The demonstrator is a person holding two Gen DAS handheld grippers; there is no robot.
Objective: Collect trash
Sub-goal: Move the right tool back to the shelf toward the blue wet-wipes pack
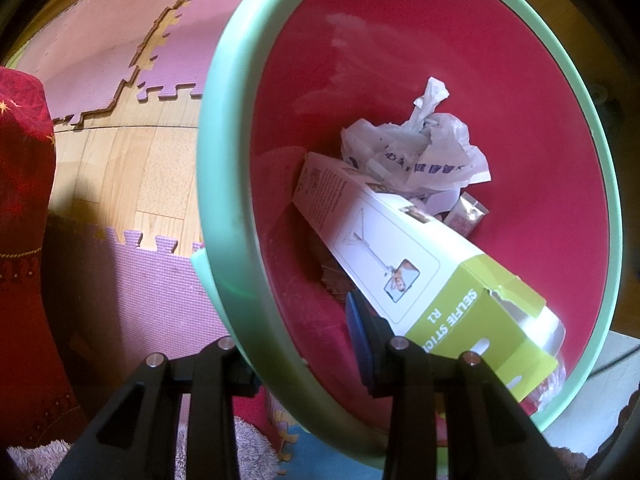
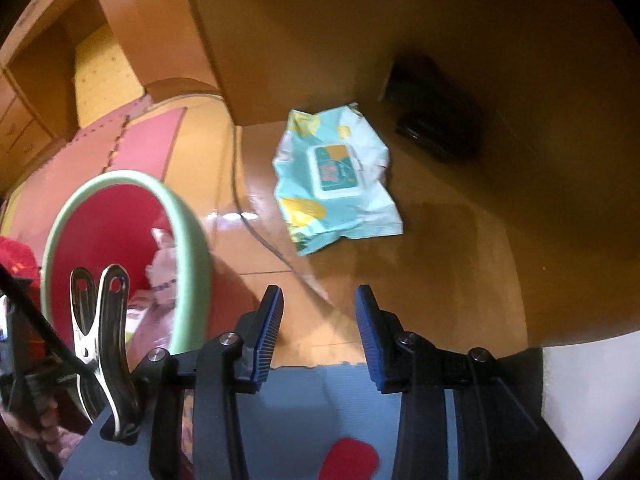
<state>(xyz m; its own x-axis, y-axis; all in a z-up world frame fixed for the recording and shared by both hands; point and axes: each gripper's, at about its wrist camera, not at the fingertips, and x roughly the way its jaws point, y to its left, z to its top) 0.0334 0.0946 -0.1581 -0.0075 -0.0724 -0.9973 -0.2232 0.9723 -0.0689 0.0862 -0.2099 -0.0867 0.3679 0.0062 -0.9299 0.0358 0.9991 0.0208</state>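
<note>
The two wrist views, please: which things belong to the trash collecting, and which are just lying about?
Job: bin, selfie stick box, crumpled bag, wipes pack, left gripper, right gripper.
Lying about: foam mats, metal clip, black box.

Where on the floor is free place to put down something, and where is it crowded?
Bare wooden floor lies between the wipes pack, the open right gripper and the white edge at lower right. Crowded: the bin, clamped at its rim by the left gripper, holds a box and crumpled bag.

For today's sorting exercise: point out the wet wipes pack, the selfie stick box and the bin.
wet wipes pack point(image 2: 335, 172), right wrist view, lid.
selfie stick box point(image 1: 400, 256), left wrist view, white side.
bin point(image 1: 224, 184), left wrist view, green rim.
</note>
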